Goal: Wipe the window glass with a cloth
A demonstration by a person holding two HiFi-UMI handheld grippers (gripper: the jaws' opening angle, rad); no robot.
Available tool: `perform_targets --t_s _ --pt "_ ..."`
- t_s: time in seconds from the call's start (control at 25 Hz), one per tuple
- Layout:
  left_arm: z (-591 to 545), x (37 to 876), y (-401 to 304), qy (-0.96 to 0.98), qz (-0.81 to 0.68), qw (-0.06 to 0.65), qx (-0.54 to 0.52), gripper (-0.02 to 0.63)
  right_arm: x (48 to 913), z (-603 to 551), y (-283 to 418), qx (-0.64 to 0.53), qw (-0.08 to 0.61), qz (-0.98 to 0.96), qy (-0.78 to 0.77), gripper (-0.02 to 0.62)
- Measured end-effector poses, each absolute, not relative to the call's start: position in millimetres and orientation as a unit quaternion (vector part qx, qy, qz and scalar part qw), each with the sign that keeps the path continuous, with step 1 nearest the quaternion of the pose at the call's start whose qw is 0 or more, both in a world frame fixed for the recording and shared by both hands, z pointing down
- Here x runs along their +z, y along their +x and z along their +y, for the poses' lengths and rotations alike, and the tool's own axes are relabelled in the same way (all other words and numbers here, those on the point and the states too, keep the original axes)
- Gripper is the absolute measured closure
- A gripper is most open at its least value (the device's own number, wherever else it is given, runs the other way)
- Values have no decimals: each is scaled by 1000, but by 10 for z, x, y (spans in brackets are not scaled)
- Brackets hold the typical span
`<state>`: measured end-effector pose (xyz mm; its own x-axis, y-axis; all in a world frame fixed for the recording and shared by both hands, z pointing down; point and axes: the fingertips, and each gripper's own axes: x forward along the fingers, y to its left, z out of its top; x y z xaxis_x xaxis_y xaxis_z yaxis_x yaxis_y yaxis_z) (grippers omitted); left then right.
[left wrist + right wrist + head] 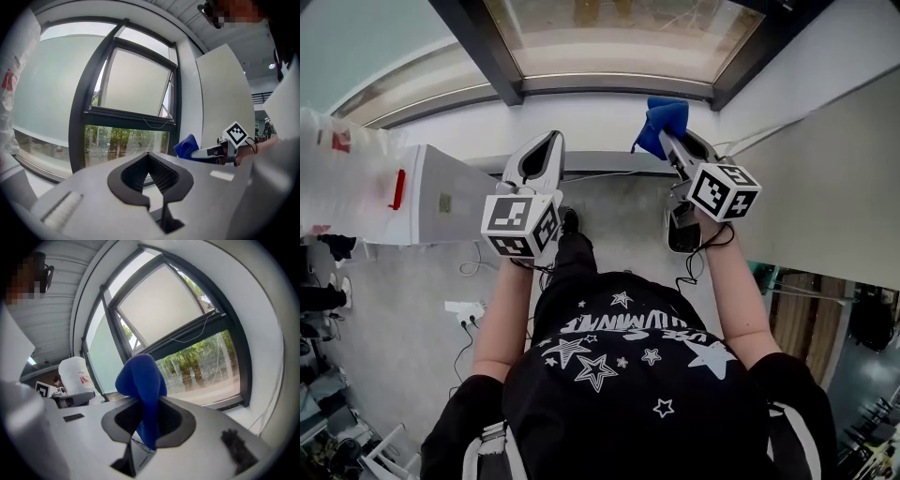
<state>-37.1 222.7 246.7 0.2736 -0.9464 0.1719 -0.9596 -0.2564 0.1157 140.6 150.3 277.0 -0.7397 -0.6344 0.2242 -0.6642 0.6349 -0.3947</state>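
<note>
While right gripper (146, 401) jaws clamp the blue cloth (139, 378), left gripper (149, 155) jaws sit together, empty; window glass (124, 143) ahead of both.

Blue cloth (140, 380), black window frame (126, 117), star-printed black shirt (628, 403).

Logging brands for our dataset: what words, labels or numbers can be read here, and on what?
Nothing reads clearly.
White lettering on the person's black shirt: upside down, warped, unreadable.
Red print on the white bag: too blurred.
Blue cloth: no print.
</note>
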Motion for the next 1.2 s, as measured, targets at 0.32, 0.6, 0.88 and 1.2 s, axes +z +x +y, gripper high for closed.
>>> perform_targets --t_s 0.32,0.6,0.88,1.2 --pt "1555 2497 -1047 788 -605 108 25 598 2808 935 760 231 49 -903 359 522" --pt "1103 2510 -1612 790 -603 112 21 597 2779 522 173 227 62 -904 357 522" --pt "773 2591 -2123 787 -605 121 17 597 2822 261 -361 233 65 -902 356 522" --pt "490 2643 -2232 798 -590 127 19 597 2944 162 -445 242 73 -894 371 522"
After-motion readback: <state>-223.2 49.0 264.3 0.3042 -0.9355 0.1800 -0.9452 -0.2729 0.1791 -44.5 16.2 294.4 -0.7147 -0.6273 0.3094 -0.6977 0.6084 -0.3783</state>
